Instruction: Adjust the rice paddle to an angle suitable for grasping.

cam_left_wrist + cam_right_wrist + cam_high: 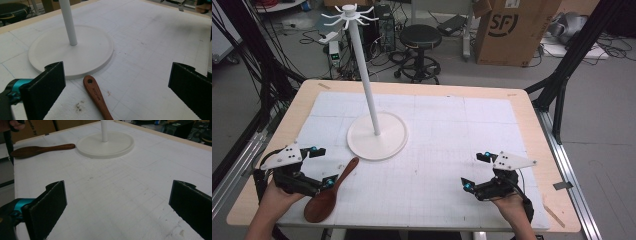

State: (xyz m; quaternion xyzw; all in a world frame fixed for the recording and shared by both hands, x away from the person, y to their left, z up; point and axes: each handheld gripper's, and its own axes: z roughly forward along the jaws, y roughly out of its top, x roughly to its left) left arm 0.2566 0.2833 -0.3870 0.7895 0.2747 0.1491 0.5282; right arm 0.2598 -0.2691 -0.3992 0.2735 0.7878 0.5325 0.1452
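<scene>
Our left gripper (pixel 318 165) stands spread over the wooden spoon (pixel 329 192), whose handle tip lies just beside the stand (pixel 377 135); we could nudge it against that base while closing. Our right gripper (pixel 475 171), well apart, is spread and empty.

Two black jaws of the right gripper (pixel 117 207) spread wide over bare white mat (pixel 130 185), nothing between them. Farther off, a wooden spoon (pixel 40 149) flat on the mat, handle tip just beside the round white stand base (pixel 117 147). Top left corner, part of a hand (pixel 12 124).
</scene>
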